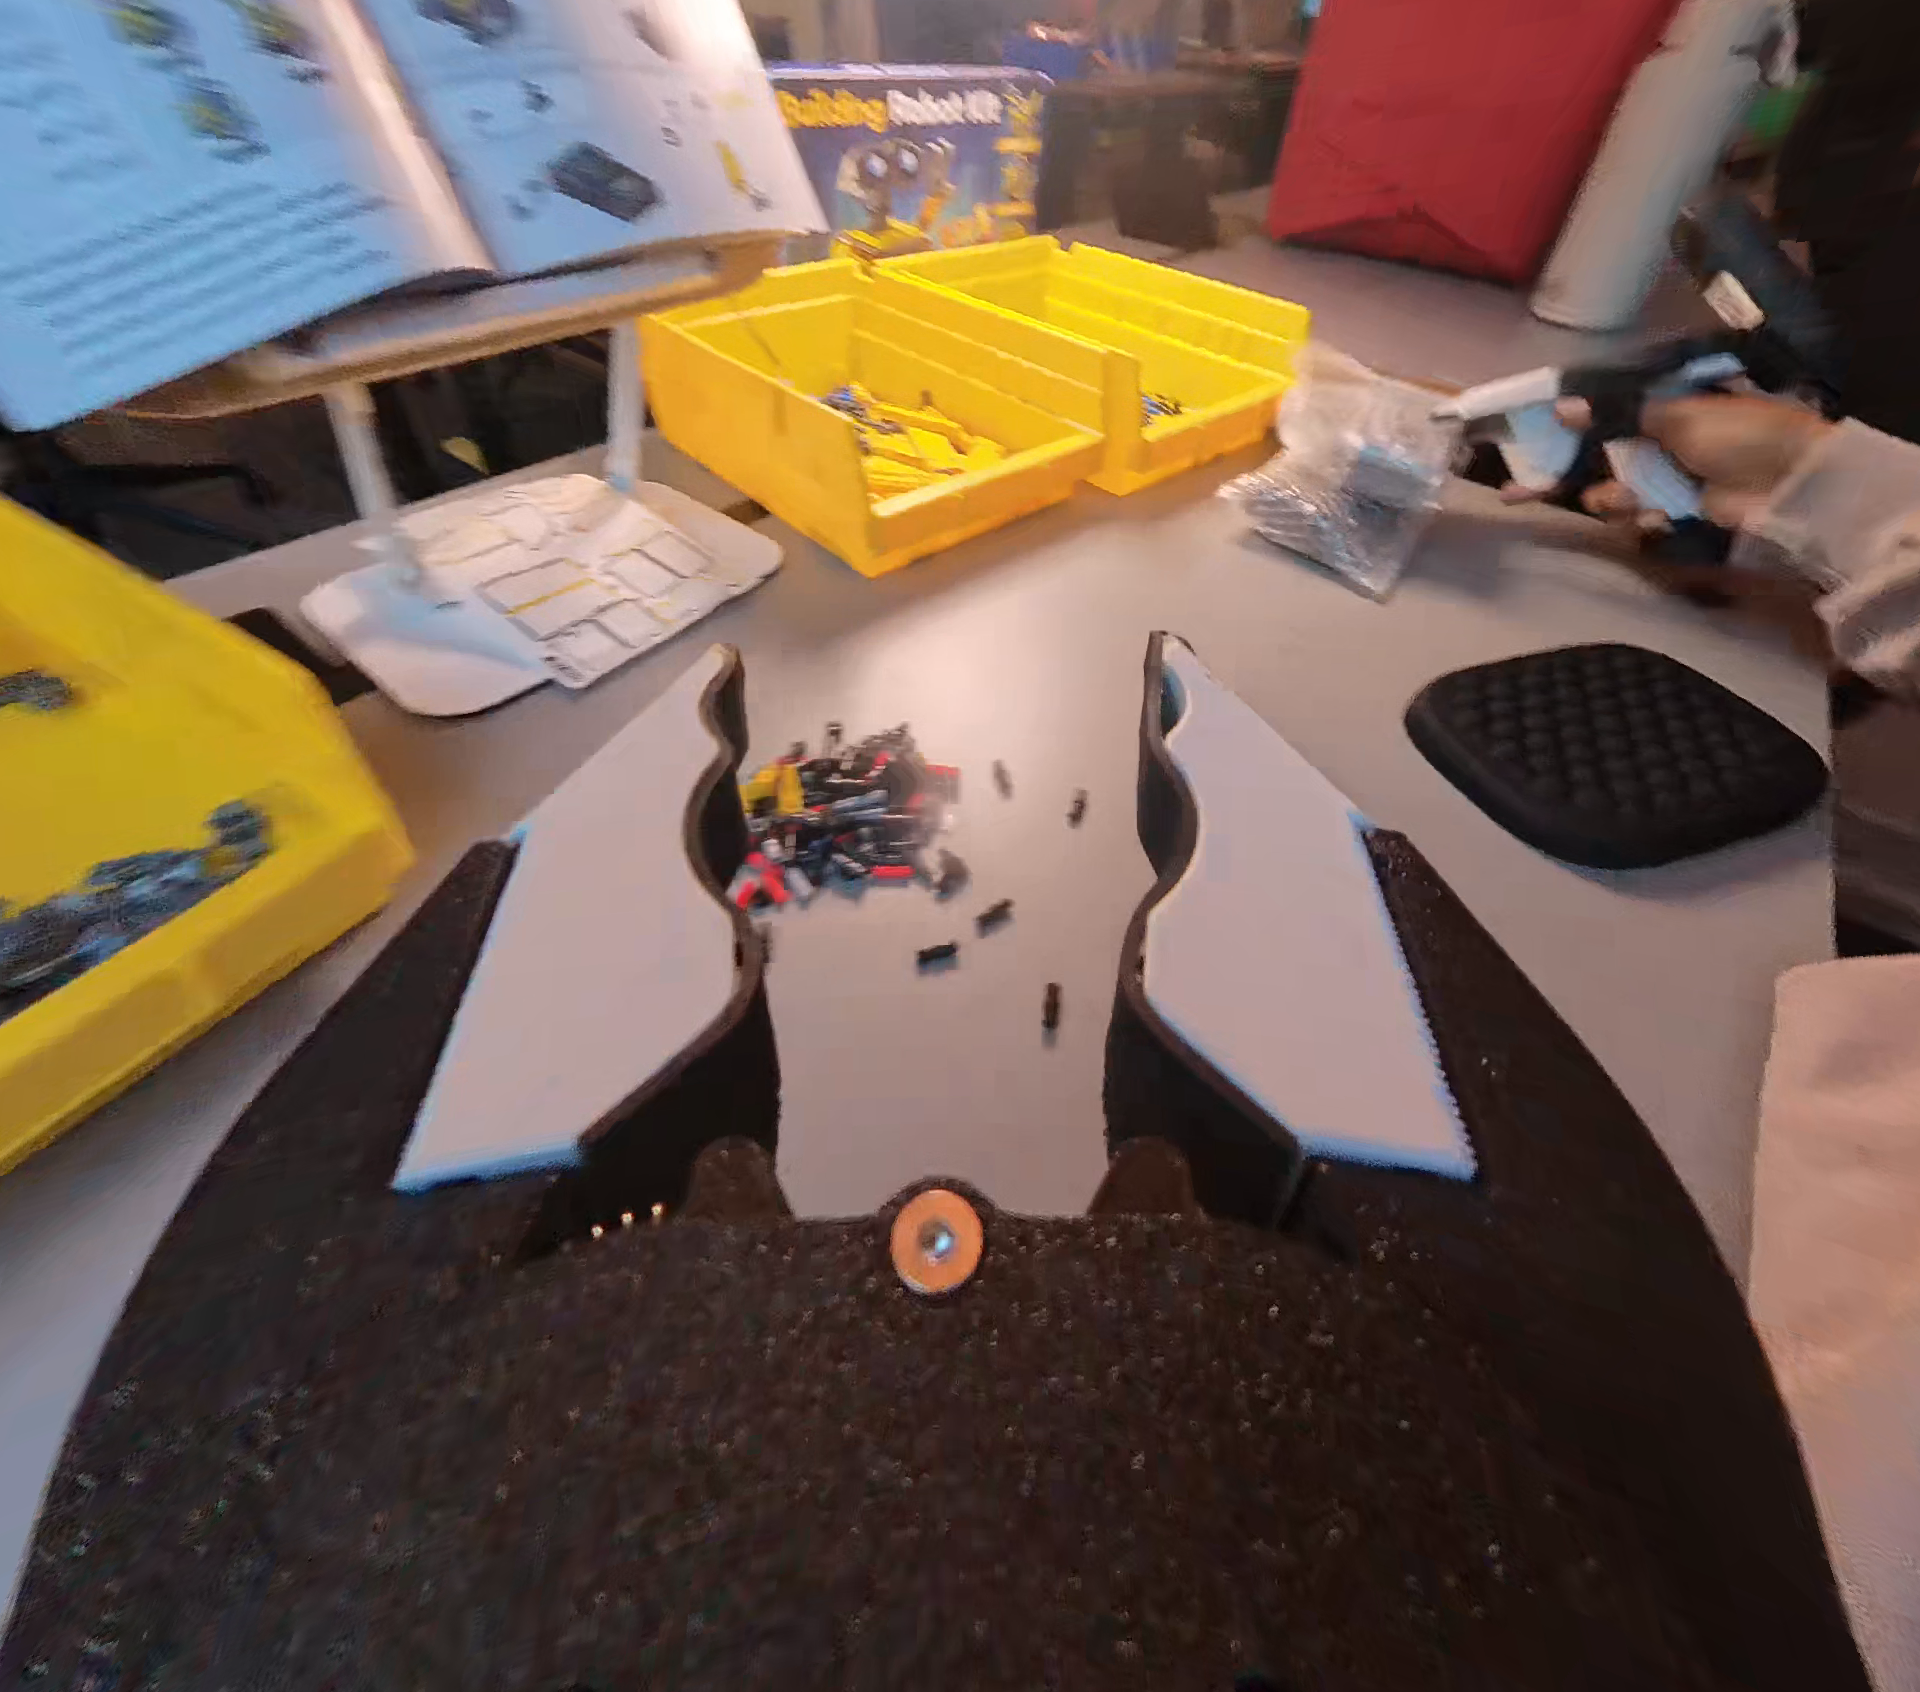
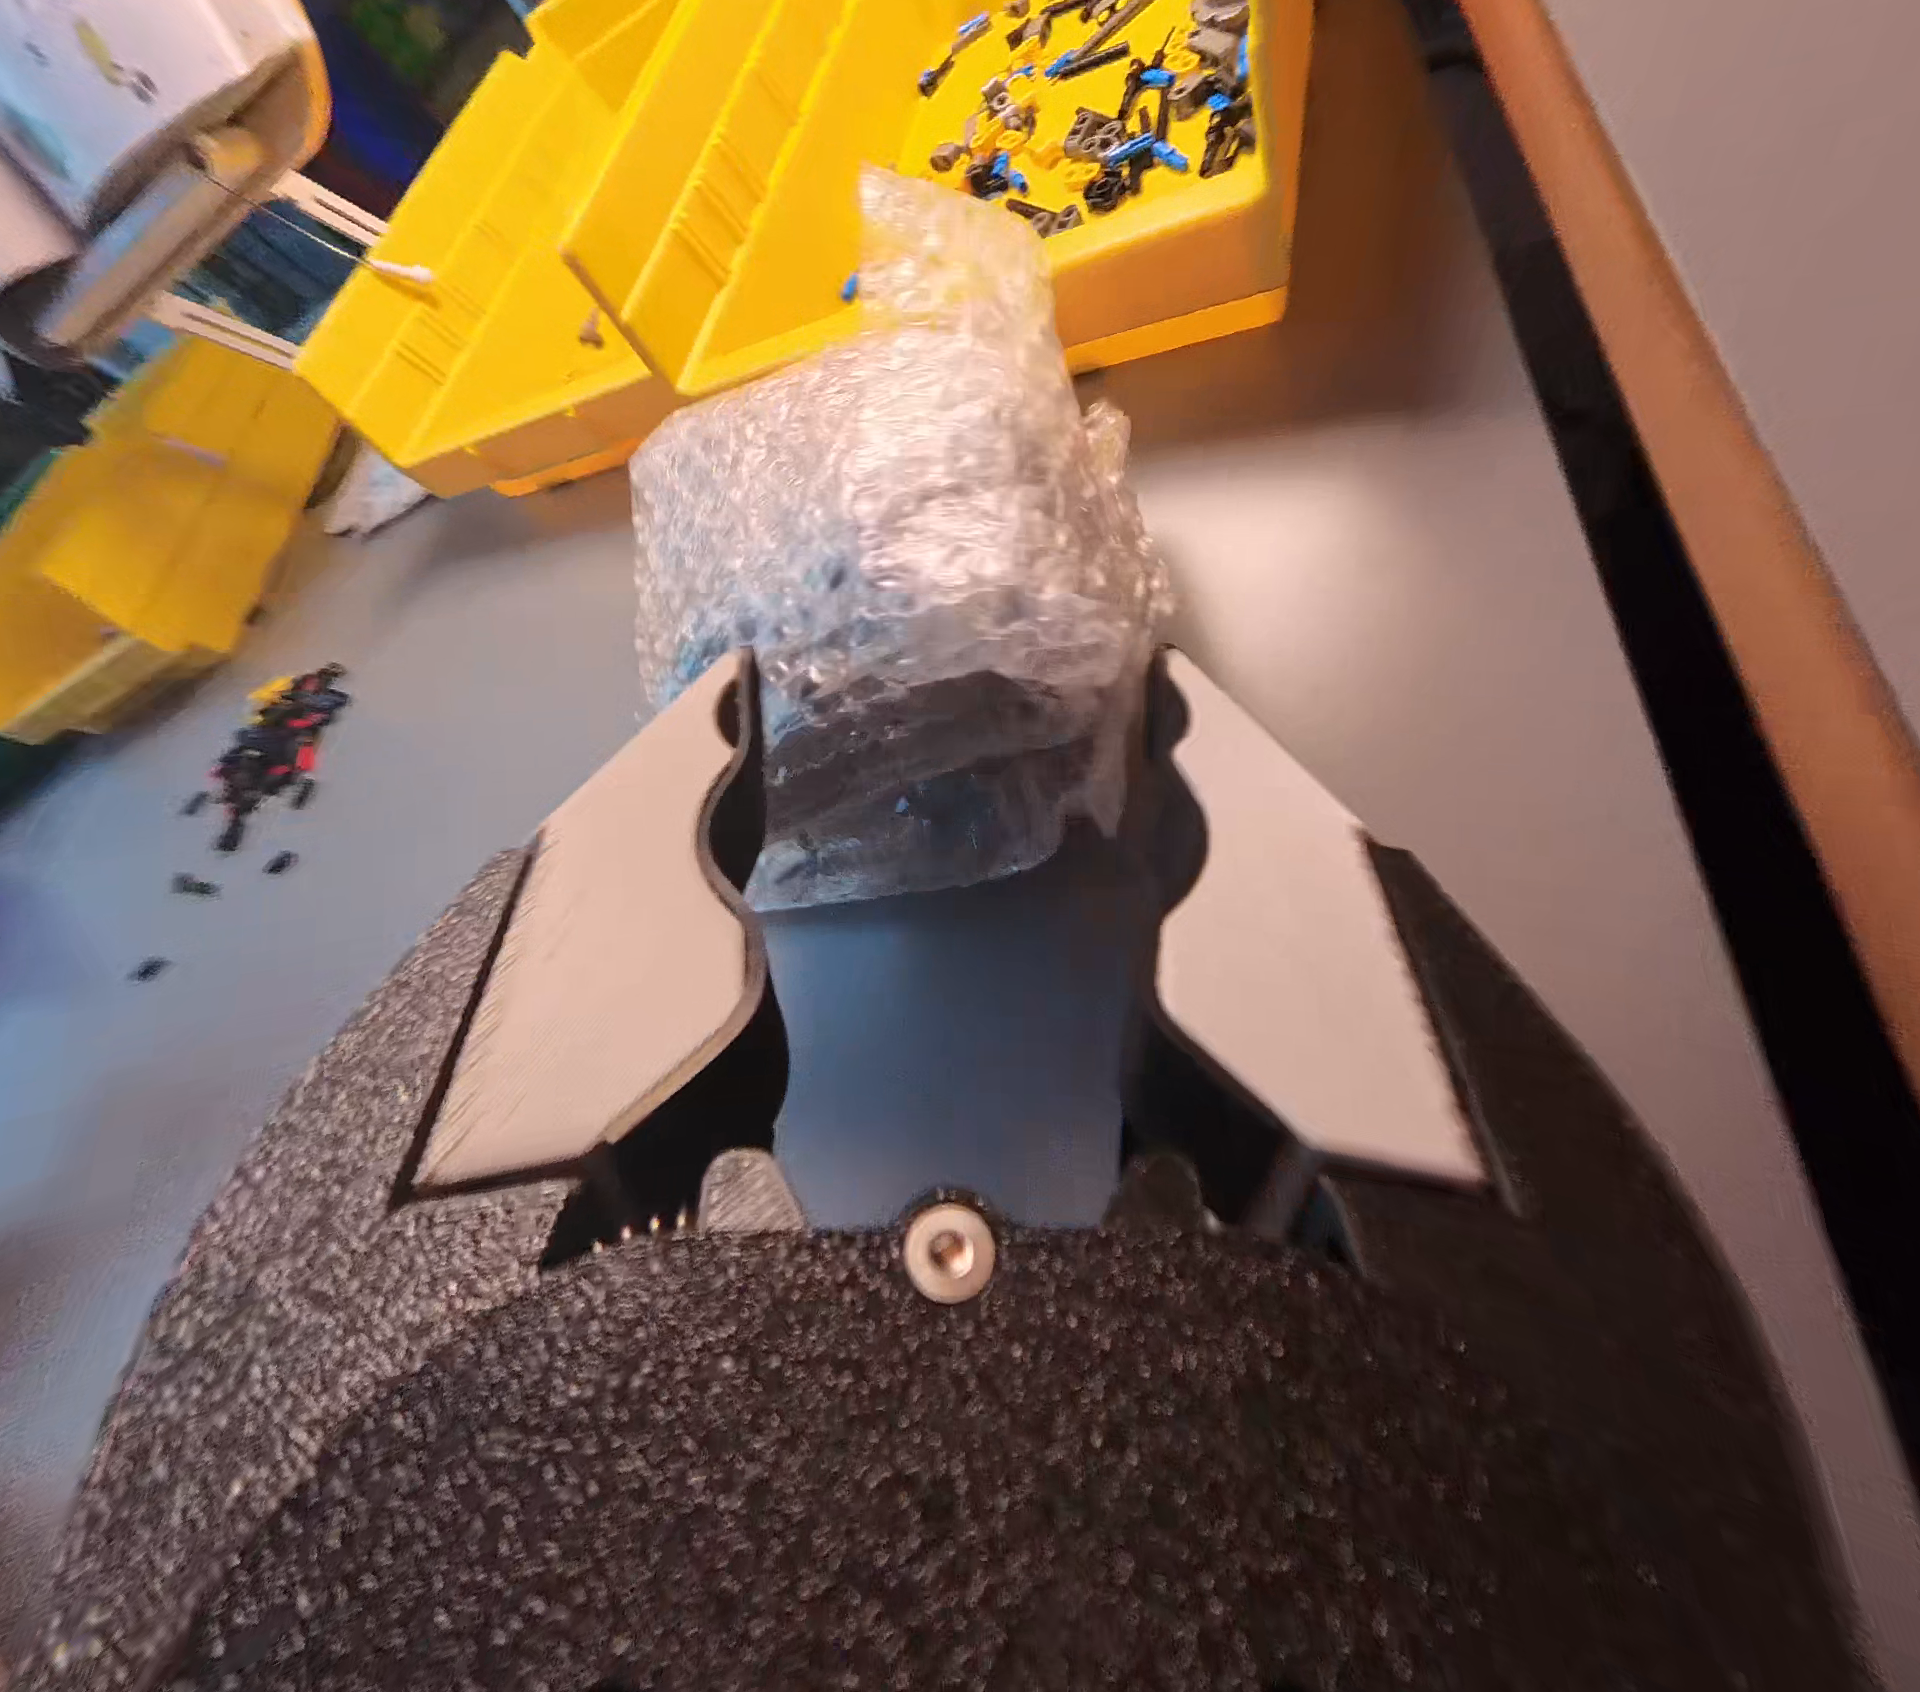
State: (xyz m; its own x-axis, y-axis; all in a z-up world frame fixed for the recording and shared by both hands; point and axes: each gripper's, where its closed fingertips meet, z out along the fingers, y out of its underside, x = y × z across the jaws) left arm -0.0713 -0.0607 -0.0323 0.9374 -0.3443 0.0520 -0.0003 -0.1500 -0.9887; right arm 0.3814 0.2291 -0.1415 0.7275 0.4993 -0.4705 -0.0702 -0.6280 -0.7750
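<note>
A grey tabletop is carrying everything here, its wooden edge showing along the right in the right wrist view, and a cluttered, dim room is lying behind it. Two yellow parts bins are sitting side by side at the far side, with a blue kit box and a red tote bag beyond them. An open instruction booklet is resting on a white stand at the left, and a black dimpled pad is lying at the right.

The left gripper is hovering with its jaws spread wide over a pile of small black, red and yellow pieces. The right gripper is standing with its jaws wide around a bubble-wrap bag of parts, the bag's near end lying between the fingers; whether they are touching it is unclear.

Both views are motion-blurred, so the booklet's pages and the bag's contents are hard to make out. Another yellow bin is being cut off at the left edge.
</note>
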